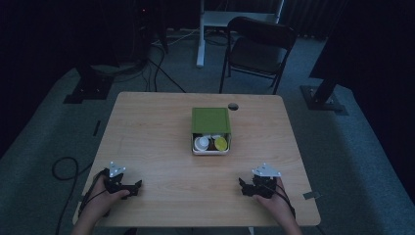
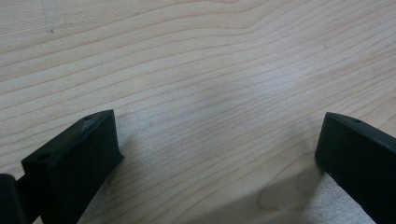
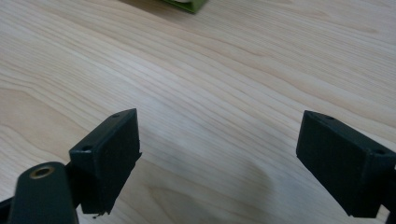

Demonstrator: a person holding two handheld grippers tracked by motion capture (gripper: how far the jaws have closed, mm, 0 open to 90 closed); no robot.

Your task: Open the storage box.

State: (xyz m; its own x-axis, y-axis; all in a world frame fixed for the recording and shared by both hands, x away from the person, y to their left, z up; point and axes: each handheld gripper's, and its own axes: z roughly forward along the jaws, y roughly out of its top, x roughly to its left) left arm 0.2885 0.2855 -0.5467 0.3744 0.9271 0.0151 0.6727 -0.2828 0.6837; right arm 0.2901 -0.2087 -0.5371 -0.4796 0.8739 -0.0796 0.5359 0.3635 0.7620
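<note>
Setting: dim lab or recording studio. Evidence: light wood table (image 1: 161,147) on grey carpet (image 1: 44,142); black stand bases (image 1: 88,88) at both sides; loose cables (image 1: 156,63) across the floor; black folding chair (image 1: 259,51); white desk frame (image 1: 215,24) behind.

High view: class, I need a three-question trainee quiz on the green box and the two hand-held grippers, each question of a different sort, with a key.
1. True or false: the left hand-held gripper is shut on the green box.
2. The box stands: A) at the table's near edge, B) around the middle of the wooden table, C) on the chair.
3. Fill in: the right hand-held gripper has its jaws ____.

Key: 1 false, it rests open on bare wood near the person; 2 B; 3 open.
</note>
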